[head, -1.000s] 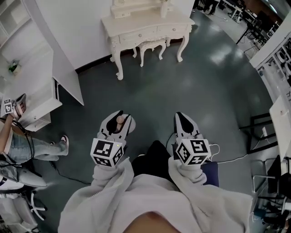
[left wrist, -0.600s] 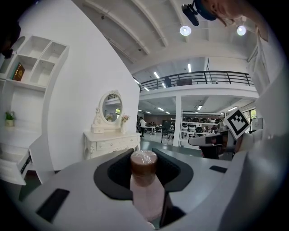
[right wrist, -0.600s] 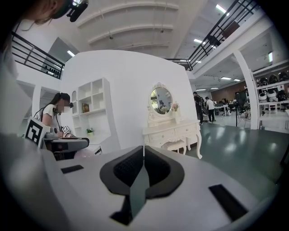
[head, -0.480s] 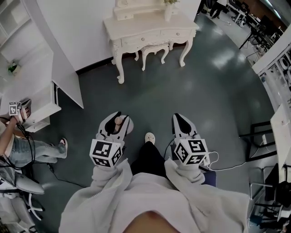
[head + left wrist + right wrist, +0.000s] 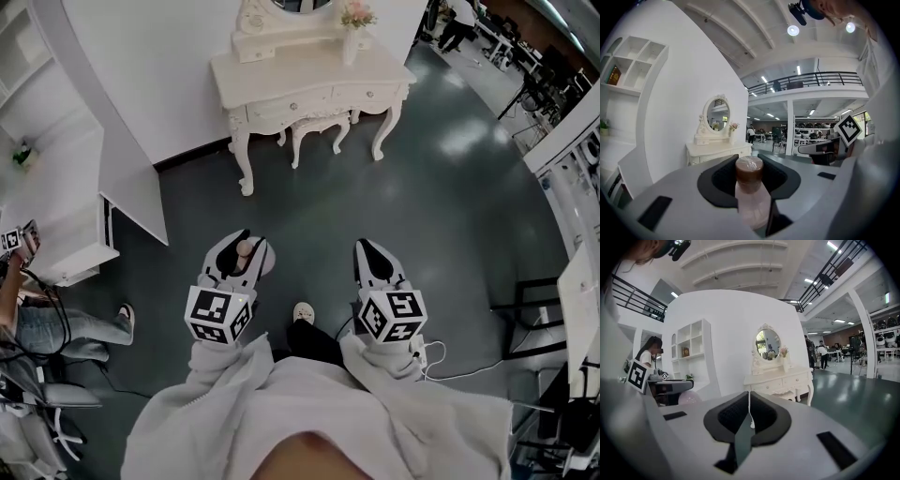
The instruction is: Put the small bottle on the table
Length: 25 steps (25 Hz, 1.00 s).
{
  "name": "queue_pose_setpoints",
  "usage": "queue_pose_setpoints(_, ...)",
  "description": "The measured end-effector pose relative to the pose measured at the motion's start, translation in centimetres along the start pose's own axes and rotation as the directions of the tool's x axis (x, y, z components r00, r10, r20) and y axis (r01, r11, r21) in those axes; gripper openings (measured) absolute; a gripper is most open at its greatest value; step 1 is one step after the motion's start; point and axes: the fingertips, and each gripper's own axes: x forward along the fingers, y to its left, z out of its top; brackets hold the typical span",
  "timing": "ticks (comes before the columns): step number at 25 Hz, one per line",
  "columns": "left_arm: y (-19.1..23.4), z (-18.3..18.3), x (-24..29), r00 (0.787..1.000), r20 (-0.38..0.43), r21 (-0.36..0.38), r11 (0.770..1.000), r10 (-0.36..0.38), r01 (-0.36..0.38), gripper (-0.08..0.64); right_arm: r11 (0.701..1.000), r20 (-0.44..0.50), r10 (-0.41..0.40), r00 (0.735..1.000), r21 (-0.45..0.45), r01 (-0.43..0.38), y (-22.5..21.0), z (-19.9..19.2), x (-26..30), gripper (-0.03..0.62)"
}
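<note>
- Left gripper [image 5: 248, 242]: jaws part-closed and pinching the small bottle [image 5: 750, 185]. The brown cap is uppermost, and the pale body sits between the dark pads.
- Bottle's long axis reads as roughly upright, cap up. We cannot fix the exact tilt.
- Right gripper [image 5: 371, 247]: jaws pressed together, nothing between them. It is level with the left one and just beside it.
- Table [image 5: 309, 75]: white dressing table against the wall, straight ahead of both grippers and well apart from them, with open floor [image 5: 394, 187] between.
- Key relation: in the left gripper view the table lies ahead and a little left of the bottle. The loaded left hand is the one to carry it there.
- Judgement: the step in hand is the carry. Placing needs the bottle brought over the bare tabletop, clear of the vase [image 5: 352, 42].
</note>
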Motion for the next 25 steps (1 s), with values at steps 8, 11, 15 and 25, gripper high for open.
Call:
queue_pose_setpoints(8,1.6,0.1,4.9,0.999,-0.017,-0.005,1.0,0.027,-0.027,0.133,1.0,-0.008,0.013,1.0,0.012,-0.013,-3.3,1.2,4.6,0.035)
queue_pose_setpoints(11,2.2,0.1,6.3,0.999,-0.024,-0.01,0.999,0.042,-0.042,0.133,1.0,-0.015,0.029,0.999,0.009,-0.029,-4.1,1.6,6.1,0.035)
queue_pose_setpoints(15,2.9,0.1,7.9,0.998,-0.028,-0.01,0.998,0.057,-0.058,0.133,0.999,-0.022,0.046,0.999,0.007,-0.046,-5.0,1.9,8.1,0.035)
queue_pose_setpoints(25,3.6,0.3,9.6,0.994,-0.012,-0.009,0.994,0.109,-0.109,0.133,0.996,-0.039,0.087,0.995,0.001,-0.087,-6.5,2.0,10.6,0.035)
